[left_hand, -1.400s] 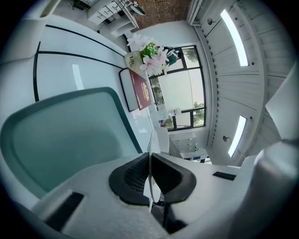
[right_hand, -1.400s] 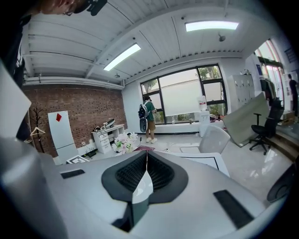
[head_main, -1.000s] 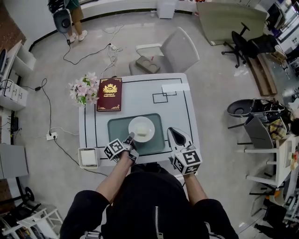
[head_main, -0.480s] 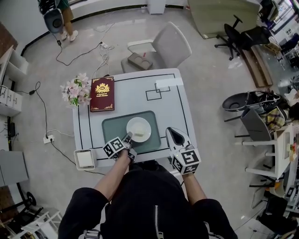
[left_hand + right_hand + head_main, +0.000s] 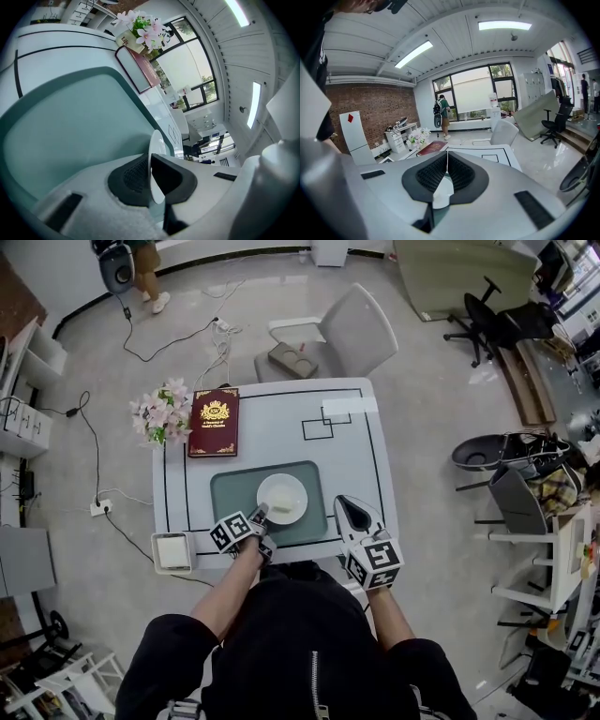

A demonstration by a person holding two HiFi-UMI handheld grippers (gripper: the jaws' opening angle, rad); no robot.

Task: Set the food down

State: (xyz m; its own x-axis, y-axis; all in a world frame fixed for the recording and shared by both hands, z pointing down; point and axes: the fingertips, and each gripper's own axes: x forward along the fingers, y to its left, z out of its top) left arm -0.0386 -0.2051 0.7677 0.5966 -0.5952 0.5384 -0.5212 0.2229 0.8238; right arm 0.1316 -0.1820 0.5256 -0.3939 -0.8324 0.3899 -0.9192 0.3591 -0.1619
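The bench (image 5: 281,423) has a smooth, glossy white top. On it lies a matt grey-green mat (image 5: 230,498), and on the mat a glossy white plate (image 5: 264,489) that looks like glazed ceramic. Beyond the mat, the book (image 5: 214,422) has a dark red cover with shiny gold print. The left hand-held gripper (image 5: 260,513) and the right hand-held gripper (image 5: 351,508) have matt white plastic shells and black, finely ribbed pads (image 5: 133,176).

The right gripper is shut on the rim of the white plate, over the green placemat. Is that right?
Not quite. It is the left gripper that is shut on the rim of the white plate, over the green placemat; the left gripper view shows the rim between its pads. The right gripper is shut on nothing.
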